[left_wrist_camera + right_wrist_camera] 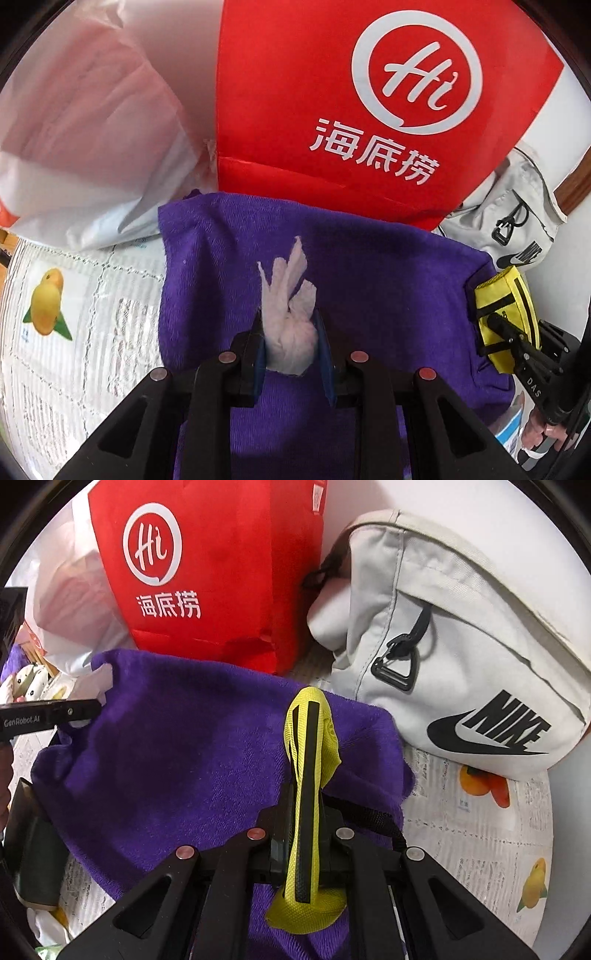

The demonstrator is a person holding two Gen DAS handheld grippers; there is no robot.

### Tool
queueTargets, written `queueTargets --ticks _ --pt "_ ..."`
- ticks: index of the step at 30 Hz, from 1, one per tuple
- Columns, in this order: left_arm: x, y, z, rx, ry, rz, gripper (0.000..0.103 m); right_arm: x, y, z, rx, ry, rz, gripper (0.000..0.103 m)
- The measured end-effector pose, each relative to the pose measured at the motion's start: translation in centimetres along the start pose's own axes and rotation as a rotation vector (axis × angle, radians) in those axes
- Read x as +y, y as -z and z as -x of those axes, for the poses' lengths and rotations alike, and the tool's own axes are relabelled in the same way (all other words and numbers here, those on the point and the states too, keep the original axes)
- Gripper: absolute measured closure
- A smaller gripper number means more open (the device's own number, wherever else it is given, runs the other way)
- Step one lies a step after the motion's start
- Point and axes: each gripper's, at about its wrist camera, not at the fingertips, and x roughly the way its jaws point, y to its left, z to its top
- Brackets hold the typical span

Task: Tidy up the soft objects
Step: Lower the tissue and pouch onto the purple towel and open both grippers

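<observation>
Clamping a crumpled tissue (290,321), the left gripper (290,354) hovers over a purple towel (369,280); the right gripper (301,845) pinches a yellow pouch (310,746) above it, near a red bag (221,572) and white backpack (461,646).

A fuzzy purple terry towel (184,760) lies on a white lace-patterned tablecloth printed with orange and yellow fruit (480,834). Behind it stands a red non-woven bag with a white circular logo and white characters (221,572). The off-white canvas bag (461,646) bears a black logo. The yellow woven pouch (306,812) has black stripes; the crumpled tissue (288,317) is pale pink.
</observation>
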Motion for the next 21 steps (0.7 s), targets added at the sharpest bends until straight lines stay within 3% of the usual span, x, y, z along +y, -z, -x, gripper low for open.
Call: queueTargets --ticks 8,11,12,13,15,17,21 --pt "-0.3 -0.5 -1.4 0.041 -0.002 0.016 0.077 0.1 -0.2 -1.3 0.027 -0.018 0.007 0.093" --pt "-0.2 -0.8 -1.9 0.065 0.002 0.025 0.068 -0.1 -0.2 -1.4 0.027 -0.025 0.005 0.090" --pt "-0.2 -0.8 -2.1 0.078 0.000 0.029 0.055 -0.1 -0.2 -1.4 0.028 -0.030 0.005 0.084" --pt "-0.4 -1.0 -2.4 0.087 -0.008 0.032 0.049 -0.1 -0.2 -1.3 0.026 -0.035 0.003 0.079" --pt "-0.6 -1.0 -1.9 0.071 -0.012 0.031 0.042 0.0 -0.2 -0.9 0.013 -0.040 0.003 0.053" --pt "-0.6 -0.7 -1.2 0.059 -0.007 0.020 0.039 0.2 -0.2 -0.2 -0.010 -0.056 0.003 0.045" --pt "-0.8 -0.2 0.5 0.039 -0.013 0.013 0.038 0.5 -0.1 1.2 -0.022 -0.074 -0.001 0.041"
